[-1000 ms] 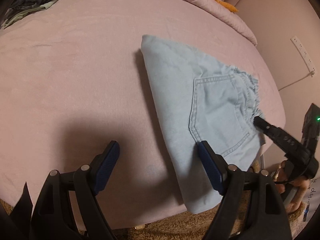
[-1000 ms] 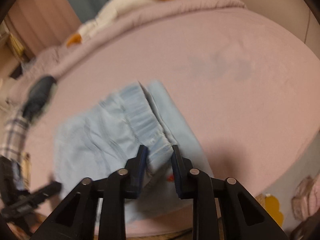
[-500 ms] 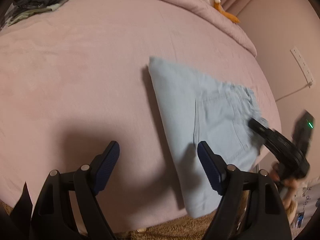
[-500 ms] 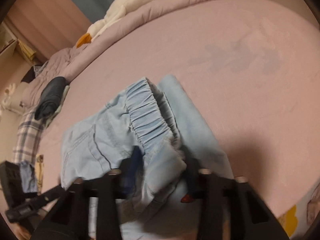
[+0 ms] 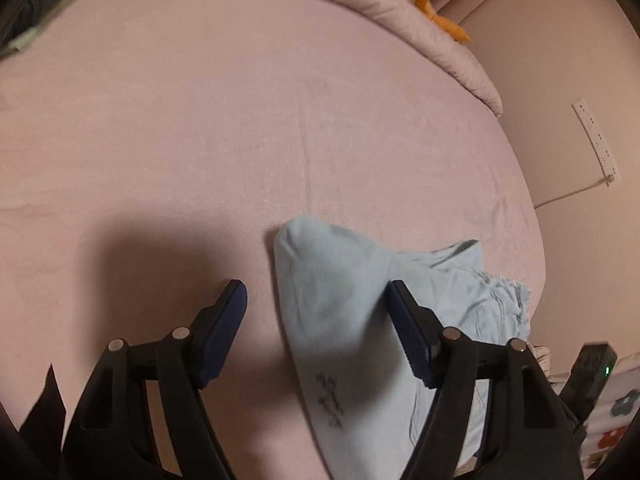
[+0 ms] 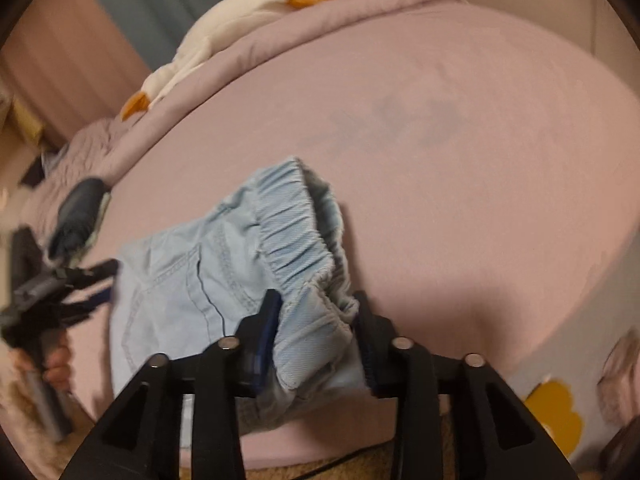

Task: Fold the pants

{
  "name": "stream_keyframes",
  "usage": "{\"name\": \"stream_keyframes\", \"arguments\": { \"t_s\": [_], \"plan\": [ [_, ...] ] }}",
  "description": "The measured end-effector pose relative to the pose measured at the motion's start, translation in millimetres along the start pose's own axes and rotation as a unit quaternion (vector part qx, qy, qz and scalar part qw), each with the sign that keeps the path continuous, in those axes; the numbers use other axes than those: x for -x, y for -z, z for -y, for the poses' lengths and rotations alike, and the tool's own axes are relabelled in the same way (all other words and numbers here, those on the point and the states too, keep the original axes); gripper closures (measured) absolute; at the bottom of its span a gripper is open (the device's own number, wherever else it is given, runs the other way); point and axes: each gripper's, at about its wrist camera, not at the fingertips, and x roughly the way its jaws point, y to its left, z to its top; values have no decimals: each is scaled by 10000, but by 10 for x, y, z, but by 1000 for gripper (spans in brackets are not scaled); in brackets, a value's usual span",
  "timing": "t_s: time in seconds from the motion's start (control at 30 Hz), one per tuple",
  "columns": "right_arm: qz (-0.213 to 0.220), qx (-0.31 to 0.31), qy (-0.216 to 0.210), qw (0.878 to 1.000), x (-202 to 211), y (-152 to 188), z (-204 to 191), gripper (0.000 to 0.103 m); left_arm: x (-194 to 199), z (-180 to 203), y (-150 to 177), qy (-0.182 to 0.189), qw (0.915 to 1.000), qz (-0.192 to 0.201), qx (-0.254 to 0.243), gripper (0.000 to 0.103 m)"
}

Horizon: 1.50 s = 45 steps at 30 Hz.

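Observation:
Light blue denim pants (image 5: 340, 300) lie folded near the front edge of the pink bed (image 5: 280, 120). My left gripper (image 5: 316, 332) is over their rounded fold end; its jaws are closing, the right pad against the cloth, the left pad apart from it. In the right wrist view the pants (image 6: 180, 288) show a back pocket and a gathered elastic waistband (image 6: 296, 232). My right gripper (image 6: 316, 332) straddles the waistband; its jaws are opening and the bunched cloth sits loosely between them. The left gripper (image 6: 60, 292) appears blurred at the left, held by a hand (image 6: 56, 368).
A rolled pink quilt (image 5: 380, 0) and a white and orange plush toy (image 6: 224, 28) lie at the bed's far side. Dark folded clothes (image 6: 80, 216) sit near a far corner. A power strip (image 5: 596, 140) hangs on the wall. The bed's front edge is just below both grippers.
My left gripper slid right over the pants, whose fold end now lies between its fingers. The right jaws, earlier pinched on the waistband, have widened around it.

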Motion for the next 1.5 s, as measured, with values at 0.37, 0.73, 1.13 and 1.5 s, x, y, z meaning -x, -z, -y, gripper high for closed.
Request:
{"name": "stream_keyframes", "arguments": {
  "t_s": [0.37, 0.73, 1.13, 1.5],
  "plan": [
    [-320, -266, -374, 9984, -175, 89, 36, 56, 25, -11, -20, 279, 9995, 148, -67, 77],
    [-249, -182, -251, 9992, -256, 137, 23, 74, -78, -69, -65, 61, 9997, 111, -222, 72],
    [-138, 360, -363, 9986, -29, -521, -127, 35, 396, -31, 905, 540, 9981, -219, -200, 32],
    [-1201, 523, -670, 9891, -938, -752, -314, 35, 226, 29, 1360, 793, 9957, -430, -231, 68]
  ]
}}
